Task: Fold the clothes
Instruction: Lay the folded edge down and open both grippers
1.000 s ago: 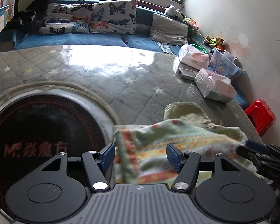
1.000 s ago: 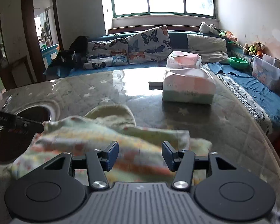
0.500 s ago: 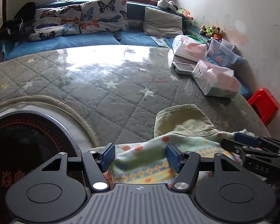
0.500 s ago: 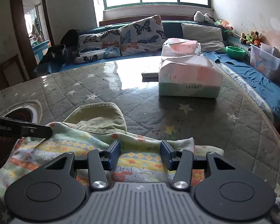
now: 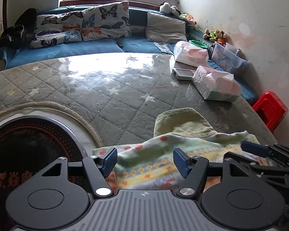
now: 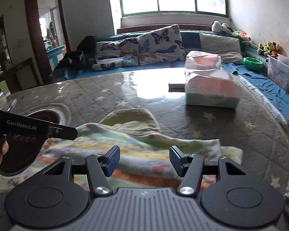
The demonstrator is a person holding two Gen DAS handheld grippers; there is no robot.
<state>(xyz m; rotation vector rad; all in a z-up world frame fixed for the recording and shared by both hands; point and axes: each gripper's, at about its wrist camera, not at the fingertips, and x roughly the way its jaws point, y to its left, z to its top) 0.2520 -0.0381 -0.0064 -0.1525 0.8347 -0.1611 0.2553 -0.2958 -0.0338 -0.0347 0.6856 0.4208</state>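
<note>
A striped, flower-printed garment (image 5: 152, 165) with an olive-green part (image 5: 183, 123) at its far end lies on the quilted table cover (image 5: 109, 88). My left gripper (image 5: 145, 162) is open, its blue pads either side of the garment's near left part. My right gripper (image 6: 144, 160) is open over the near right part; the garment (image 6: 140, 150) lies between and beyond its pads. The right gripper shows at the right edge of the left wrist view (image 5: 267, 159), and the left gripper's finger at the left of the right wrist view (image 6: 38, 128).
A round black cooktop (image 5: 25, 150) is set into the table at the left. Tissue packs (image 5: 215, 84) and a flat box (image 5: 183, 73) sit at the far right. A blue sofa with butterfly cushions (image 5: 86, 25) lies behind. A red stool (image 5: 271, 111) stands by the wall.
Both grippers have drawn back toward the near edge of the garment. The garment has settled lower and flatter on the table, its olive-green end now fully exposed.
</note>
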